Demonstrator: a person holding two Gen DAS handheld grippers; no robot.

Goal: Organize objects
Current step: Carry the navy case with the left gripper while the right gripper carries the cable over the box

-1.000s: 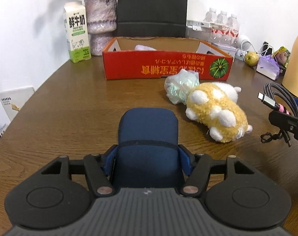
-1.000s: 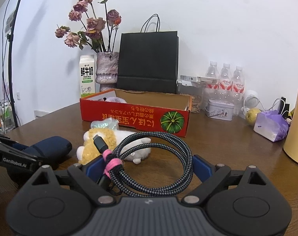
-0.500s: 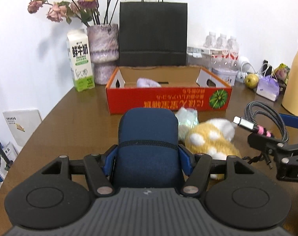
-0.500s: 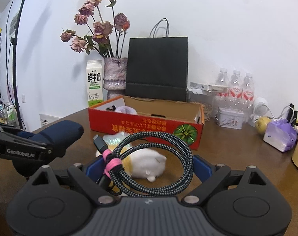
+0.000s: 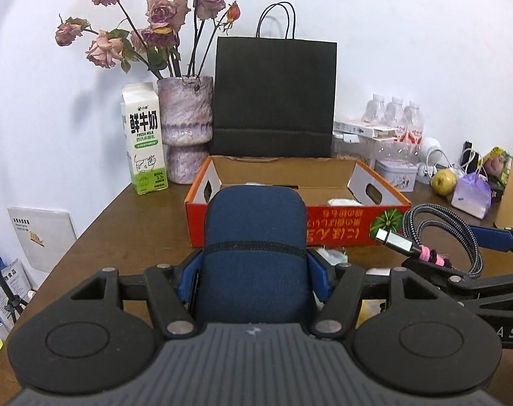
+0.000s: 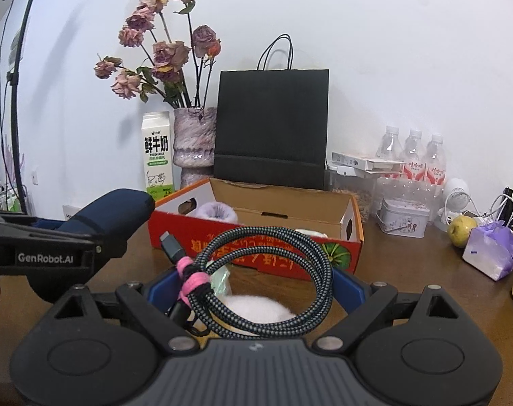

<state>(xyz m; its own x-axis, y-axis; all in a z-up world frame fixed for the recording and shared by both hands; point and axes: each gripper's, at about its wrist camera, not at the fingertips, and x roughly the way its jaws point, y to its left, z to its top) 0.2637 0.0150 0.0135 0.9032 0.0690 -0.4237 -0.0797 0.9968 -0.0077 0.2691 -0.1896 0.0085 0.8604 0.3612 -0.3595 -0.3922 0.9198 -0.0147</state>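
In the left wrist view, a white booklet [image 5: 41, 233] is seen at the far left edge, below the brown worktop [image 5: 127, 223]. A milk carton [image 5: 144, 138] is stood at the upper left, with a stone-look vase [image 5: 186, 128] of dried roses just beside it. At the lower centre, a dark blue pouch [image 5: 254, 257] is gripped between the fingers [image 5: 188, 277] of the left gripper [image 5: 254, 279], which are closed against its two sides. Behind the pouch, a red cardboard box [image 5: 341, 228] is set on the worktop, open at the top, and a black paper bag [image 5: 273, 98] is stood behind it. At the right of the frame, water bottles [image 5: 395, 115], a small tin [image 5: 397, 174], an apple [image 5: 443, 180] and a purple packet [image 5: 471, 194] are grouped against the wall.

In the right wrist view, the left gripper with the pouch [image 6: 110, 213] is seen at the left edge, raised above the worktop. At the lower centre, a coiled braided cable [image 6: 266, 277], bound with a pink tie [image 6: 192, 279], is held by the right gripper [image 6: 256, 287], whose fingers [image 6: 349, 287] are spread wide and closed on the coil's outer sides. A pale plush toy [image 6: 256, 308] is partly seen through the coil, lying on the worktop in front of the box. A lilac fluffy item [image 6: 217, 210] is lying inside the box at its left end.
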